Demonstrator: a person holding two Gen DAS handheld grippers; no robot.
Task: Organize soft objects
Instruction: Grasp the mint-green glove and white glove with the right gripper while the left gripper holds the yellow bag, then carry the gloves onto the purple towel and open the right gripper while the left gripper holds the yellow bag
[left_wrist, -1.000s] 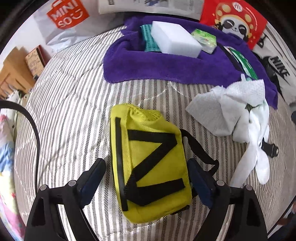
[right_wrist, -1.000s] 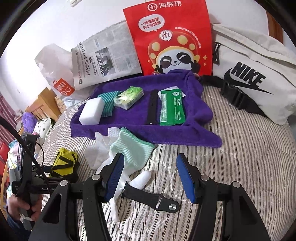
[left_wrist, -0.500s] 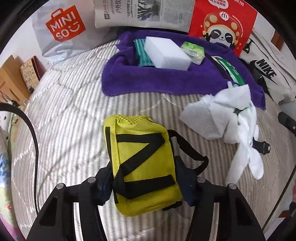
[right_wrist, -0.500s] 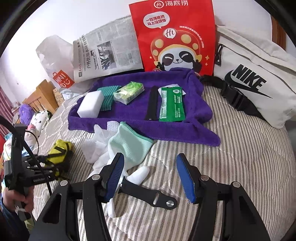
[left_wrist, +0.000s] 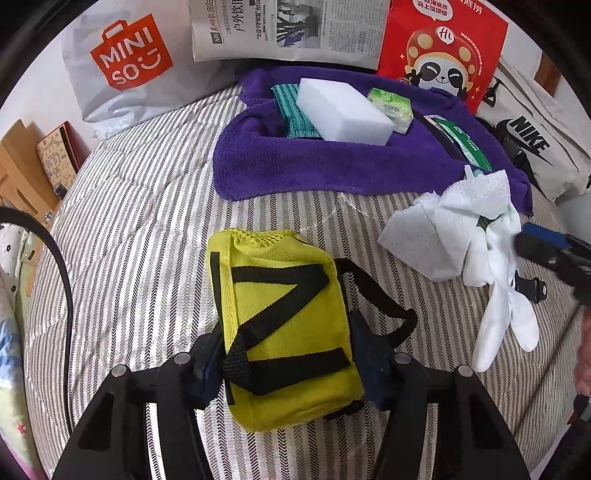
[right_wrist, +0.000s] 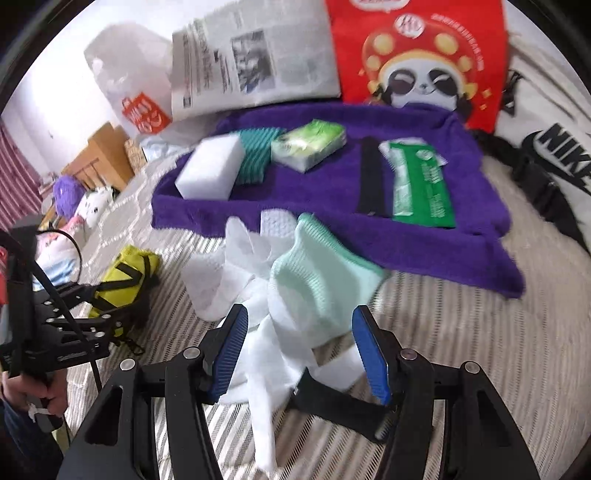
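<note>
My left gripper (left_wrist: 288, 362) is shut on a yellow pouch with black straps (left_wrist: 284, 317), held just over the striped bed; it also shows in the right wrist view (right_wrist: 122, 273). My right gripper (right_wrist: 299, 350) is open, its fingers either side of a pile of white gloves (right_wrist: 266, 354) and a mint green cloth (right_wrist: 317, 280). The pile shows in the left wrist view with a white paper towel (left_wrist: 447, 221). A purple towel (left_wrist: 332, 173) behind holds a white sponge (left_wrist: 343, 110), a teal cloth (left_wrist: 291, 110), a green tissue pack (left_wrist: 391, 107) and a green sachet (right_wrist: 421, 184).
A Miniso bag (left_wrist: 125, 62), a newspaper (left_wrist: 288, 29), a red panda bag (left_wrist: 443, 48) and a white Nike bag (left_wrist: 535, 147) line the back. A black strap (right_wrist: 340, 402) lies under the gloves. Wooden furniture (left_wrist: 22, 173) stands at the left.
My left gripper closed on the yellow pouch. My right gripper moved forward and down over the glove and cloth pile, staying open.
</note>
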